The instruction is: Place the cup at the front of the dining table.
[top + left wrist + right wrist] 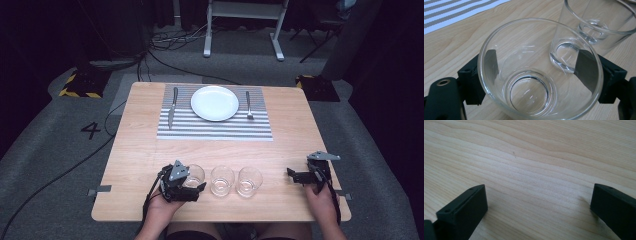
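Note:
Three clear empty glasses stand in a row near the table's front edge. My left gripper [194,181] holds its jaws on both sides of the left glass [195,174]. In the left gripper view its pads [584,67] press the wall of this glass [524,50], which stands upright on the wood, so my left gripper [537,68] is shut on it. The middle glass [222,180] [574,30] stands close beside it, and the right glass [249,181] is a little further on. My right gripper [296,176] [539,202] rests open on bare wood at the front right, with nothing between its jaws.
A striped placemat [215,129] lies at the far middle of the wooden table [135,145]. On it are a white plate [215,103], a knife [172,107] to its left and a fork [248,105] to its right. Cables and a stand are on the floor beyond.

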Demonstrator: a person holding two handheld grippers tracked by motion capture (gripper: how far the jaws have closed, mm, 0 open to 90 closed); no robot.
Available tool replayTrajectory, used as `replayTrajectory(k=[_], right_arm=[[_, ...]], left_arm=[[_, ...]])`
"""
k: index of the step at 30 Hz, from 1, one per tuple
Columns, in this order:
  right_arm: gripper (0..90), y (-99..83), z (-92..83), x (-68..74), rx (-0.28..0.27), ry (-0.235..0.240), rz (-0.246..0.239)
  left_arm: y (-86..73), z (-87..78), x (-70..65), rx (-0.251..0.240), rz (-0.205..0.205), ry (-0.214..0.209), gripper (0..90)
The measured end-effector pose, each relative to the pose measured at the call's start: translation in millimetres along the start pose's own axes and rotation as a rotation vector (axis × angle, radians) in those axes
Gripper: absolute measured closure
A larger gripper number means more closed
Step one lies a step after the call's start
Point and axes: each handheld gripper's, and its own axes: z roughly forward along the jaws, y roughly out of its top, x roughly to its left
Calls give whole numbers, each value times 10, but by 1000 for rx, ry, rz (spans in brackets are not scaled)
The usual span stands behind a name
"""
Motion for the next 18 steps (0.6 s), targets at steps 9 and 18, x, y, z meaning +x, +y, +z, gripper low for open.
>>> replayTrajectory(k=[9,18], right_arm=[[9,0,0,-1,0,0,0],[9,0,1,-2,-1,0,-2]], left_arm=[[5,1,-10,-1,1,-3,175],[56,-40,6,8,-39,-22,183]])
